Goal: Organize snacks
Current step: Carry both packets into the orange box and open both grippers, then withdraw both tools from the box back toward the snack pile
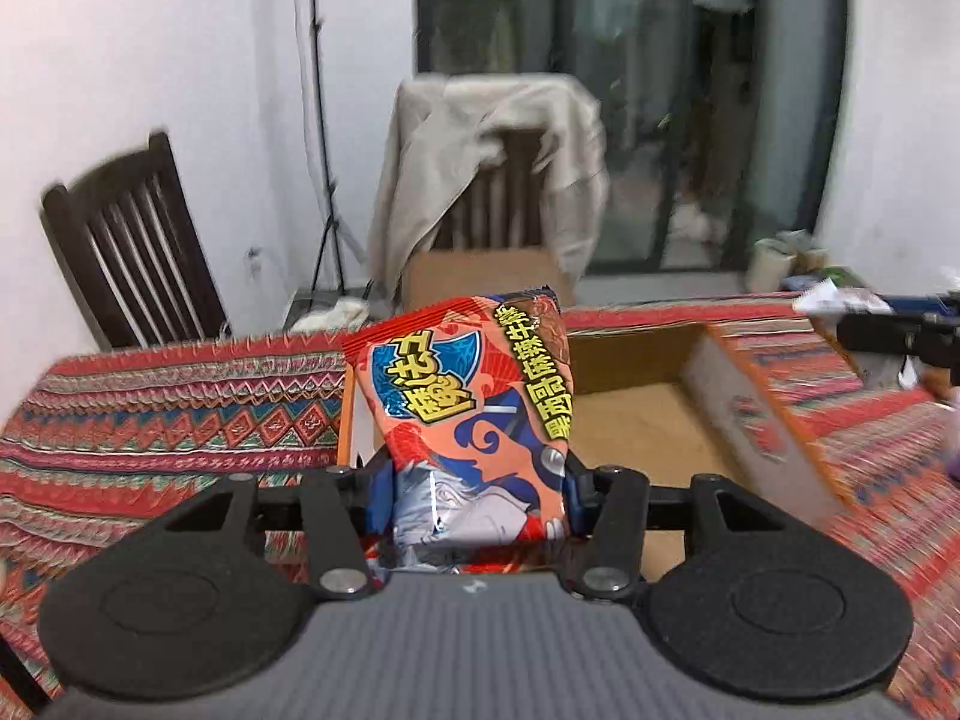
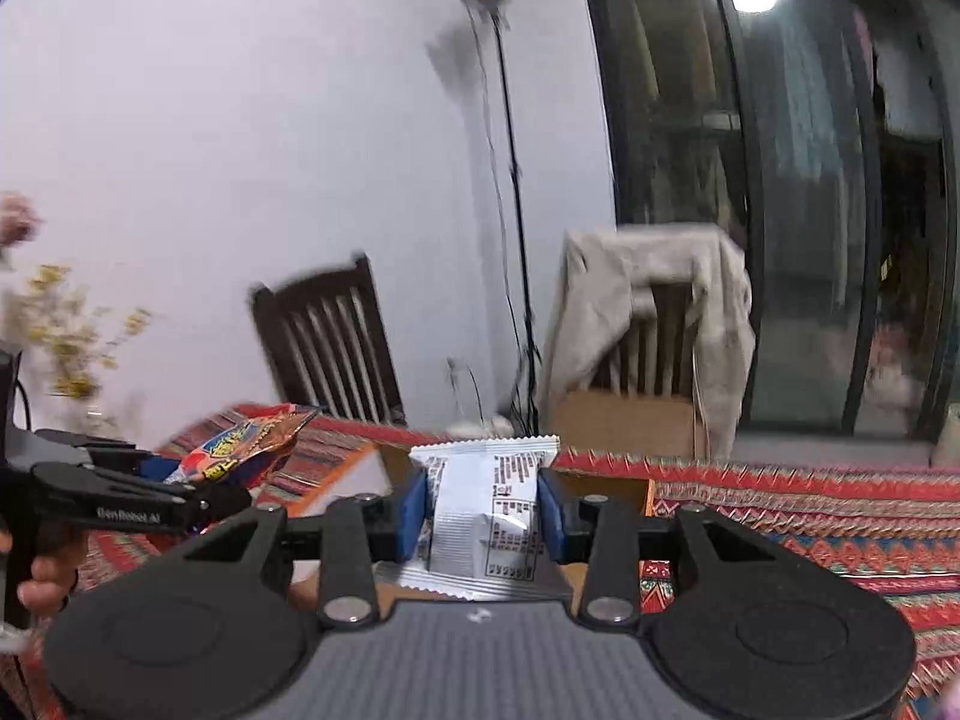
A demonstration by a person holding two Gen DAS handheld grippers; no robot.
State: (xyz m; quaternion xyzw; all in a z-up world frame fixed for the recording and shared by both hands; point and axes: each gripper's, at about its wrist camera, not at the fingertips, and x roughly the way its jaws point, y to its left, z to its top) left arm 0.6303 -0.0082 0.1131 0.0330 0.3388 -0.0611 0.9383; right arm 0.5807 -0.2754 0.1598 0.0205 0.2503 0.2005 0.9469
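Left gripper point(image 1: 477, 495): jaws clamped on the red snack bag point(image 1: 474, 414), held upright above the open cardboard box point(image 1: 636, 420) on the patterned counter point(image 1: 150, 420). Right gripper point(image 2: 483, 513): jaws clamped on a white snack packet point(image 2: 480, 516), also over the box's edge.
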